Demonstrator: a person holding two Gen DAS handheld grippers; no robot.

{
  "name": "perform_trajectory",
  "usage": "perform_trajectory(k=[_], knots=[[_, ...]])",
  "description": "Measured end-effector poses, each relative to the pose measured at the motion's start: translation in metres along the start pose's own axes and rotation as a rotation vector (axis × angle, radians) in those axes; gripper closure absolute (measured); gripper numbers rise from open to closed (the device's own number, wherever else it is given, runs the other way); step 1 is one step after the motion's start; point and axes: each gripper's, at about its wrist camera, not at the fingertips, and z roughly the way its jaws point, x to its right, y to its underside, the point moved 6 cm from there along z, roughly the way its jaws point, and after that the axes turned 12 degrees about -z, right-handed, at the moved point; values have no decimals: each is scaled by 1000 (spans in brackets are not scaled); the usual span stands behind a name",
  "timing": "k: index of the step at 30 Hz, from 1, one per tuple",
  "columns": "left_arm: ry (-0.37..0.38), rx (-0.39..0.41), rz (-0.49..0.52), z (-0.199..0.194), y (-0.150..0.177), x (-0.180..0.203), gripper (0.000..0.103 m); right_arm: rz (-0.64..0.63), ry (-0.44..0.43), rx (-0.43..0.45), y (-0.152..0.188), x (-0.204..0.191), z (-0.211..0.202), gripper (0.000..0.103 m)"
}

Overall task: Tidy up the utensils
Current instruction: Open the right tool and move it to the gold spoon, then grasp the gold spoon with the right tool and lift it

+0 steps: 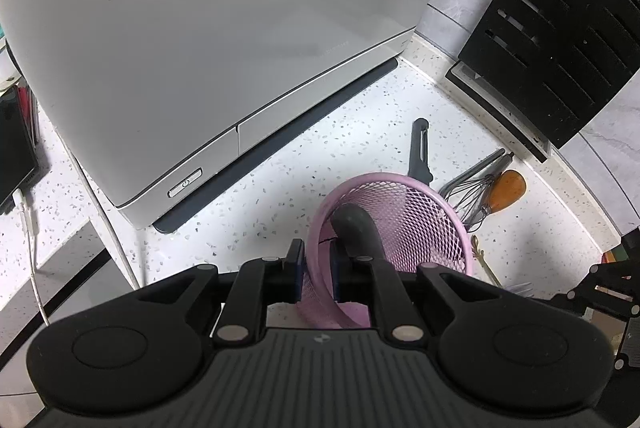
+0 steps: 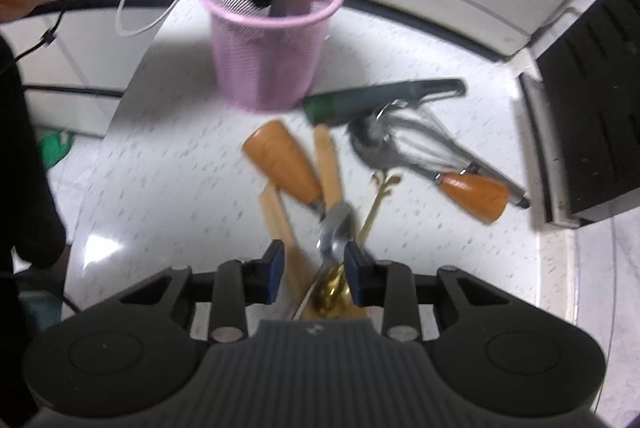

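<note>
On the speckled white countertop (image 1: 340, 132), the left gripper (image 1: 316, 268) clamps the pink mesh cup's (image 1: 400, 216) rim at lower centre, while the right gripper (image 2: 314, 270), jaws parted over blurred steel spoons (image 2: 336, 228), may snag several utensils.

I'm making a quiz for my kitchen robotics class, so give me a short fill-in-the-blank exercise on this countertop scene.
1. The left gripper is clamped on the rim of the ____ mesh basket.
2. A dark grey handle stands ____ the basket.
3. The whisk has a handle made of ____.
4. The right gripper hovers over a pile of ____ on the countertop.

Missing words: pink; inside; wood; utensils
</note>
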Motion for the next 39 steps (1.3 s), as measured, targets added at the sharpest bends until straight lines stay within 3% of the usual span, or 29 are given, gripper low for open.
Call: perform_trajectory(k=[7,15,19,25,30,39], knots=[[5,-3,-1,0,0,-1,89,23,77,-8,-9,2,10,77],[10,-3,-1,-1,0,-1,89,12,123,-77,-10,3,30,78],[10,-3,-2,-1,0,-1,89,-3,132,-97,-10,6,33,87],[10,-3,-2,-1,0,0,89,-3,119,-100,-10,8,27,93],[9,-2,-1,-1,0,-1,89,36,103,-87,-8,18,21,103],[3,-1,0,-1,1,1,88,126,44,-55,0,36,25,103]])
